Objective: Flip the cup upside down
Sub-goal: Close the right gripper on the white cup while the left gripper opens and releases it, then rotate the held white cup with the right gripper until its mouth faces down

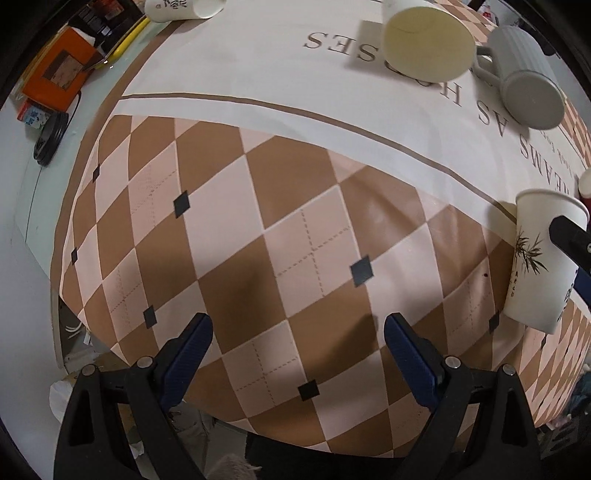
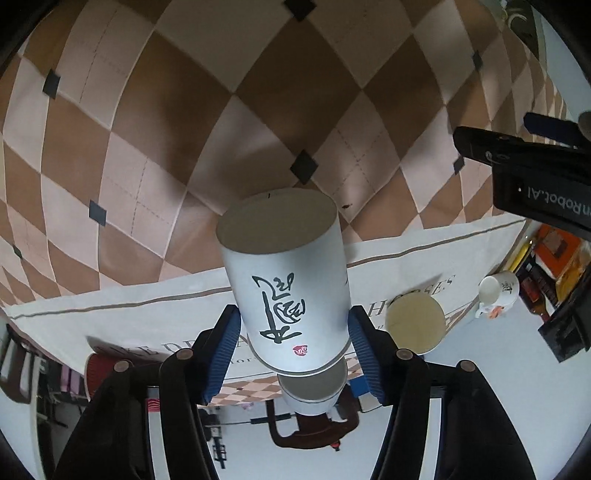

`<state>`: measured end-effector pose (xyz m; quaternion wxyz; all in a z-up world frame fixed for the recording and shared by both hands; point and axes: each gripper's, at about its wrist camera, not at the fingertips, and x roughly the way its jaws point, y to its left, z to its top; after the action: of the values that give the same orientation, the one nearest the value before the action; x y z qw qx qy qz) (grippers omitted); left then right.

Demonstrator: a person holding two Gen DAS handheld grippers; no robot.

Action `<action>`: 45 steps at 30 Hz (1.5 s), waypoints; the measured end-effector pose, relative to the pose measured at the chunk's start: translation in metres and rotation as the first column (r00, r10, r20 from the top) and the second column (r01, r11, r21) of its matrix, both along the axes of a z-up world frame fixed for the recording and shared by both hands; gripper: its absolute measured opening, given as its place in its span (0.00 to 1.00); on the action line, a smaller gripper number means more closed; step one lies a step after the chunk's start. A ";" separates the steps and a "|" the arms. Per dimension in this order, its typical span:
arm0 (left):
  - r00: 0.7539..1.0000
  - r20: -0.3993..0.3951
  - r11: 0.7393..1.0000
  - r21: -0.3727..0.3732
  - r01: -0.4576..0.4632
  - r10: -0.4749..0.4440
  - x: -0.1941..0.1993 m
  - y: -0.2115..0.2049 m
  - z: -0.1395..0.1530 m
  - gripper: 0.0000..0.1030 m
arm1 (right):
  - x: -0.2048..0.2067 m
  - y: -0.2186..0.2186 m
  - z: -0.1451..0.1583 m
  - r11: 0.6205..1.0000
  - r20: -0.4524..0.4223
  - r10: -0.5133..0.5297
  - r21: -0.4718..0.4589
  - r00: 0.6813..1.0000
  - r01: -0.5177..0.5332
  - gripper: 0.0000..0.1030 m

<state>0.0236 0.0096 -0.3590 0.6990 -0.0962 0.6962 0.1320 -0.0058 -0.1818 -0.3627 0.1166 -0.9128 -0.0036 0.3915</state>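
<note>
A white paper cup (image 2: pixel 291 284) with black calligraphy and a red seal sits between the blue pads (image 2: pixel 226 350) of my right gripper (image 2: pixel 293 350), which is shut on it and holds it over the checkered tablecloth (image 2: pixel 147 147). The right wrist view is inverted. In the left wrist view the same cup (image 1: pixel 539 258) appears at the right edge, rim uppermost, with a black finger (image 1: pixel 570 238) of the right gripper against it. My left gripper (image 1: pixel 297 354) is open and empty above the cloth (image 1: pixel 258 221) near the table's front edge.
A cream cup (image 1: pixel 428 40) and a grey ribbed mug (image 1: pixel 524 77) lie on their sides at the far right. Another white printed cup (image 1: pixel 184 9) lies at the far left. An orange box (image 1: pixel 55 70) and black cables (image 1: pixel 50 138) sit left of the cloth.
</note>
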 end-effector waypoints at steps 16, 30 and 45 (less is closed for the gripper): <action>1.000 0.006 1.000 0.013 -0.011 0.011 0.019 0.011 0.013 0.92 | 0.034 0.062 0.024 0.702 -0.221 -0.692 0.017 0.687 0.712 0.57; 0.998 0.052 0.999 0.031 0.023 -0.025 0.040 0.007 0.040 0.92 | 0.157 0.042 0.037 -0.267 -0.271 -0.917 -0.125 -0.292 0.956 0.57; 0.993 0.066 0.995 0.003 0.102 -0.102 0.067 -0.013 0.049 0.92 | 0.180 -0.033 0.016 -0.832 -0.214 -0.460 -0.235 -0.862 0.503 0.57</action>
<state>0.0903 -0.0037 -0.3105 0.7274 -0.0648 0.6768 0.0927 0.1745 -0.2147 -0.3468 0.4713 -0.1691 0.8576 0.1174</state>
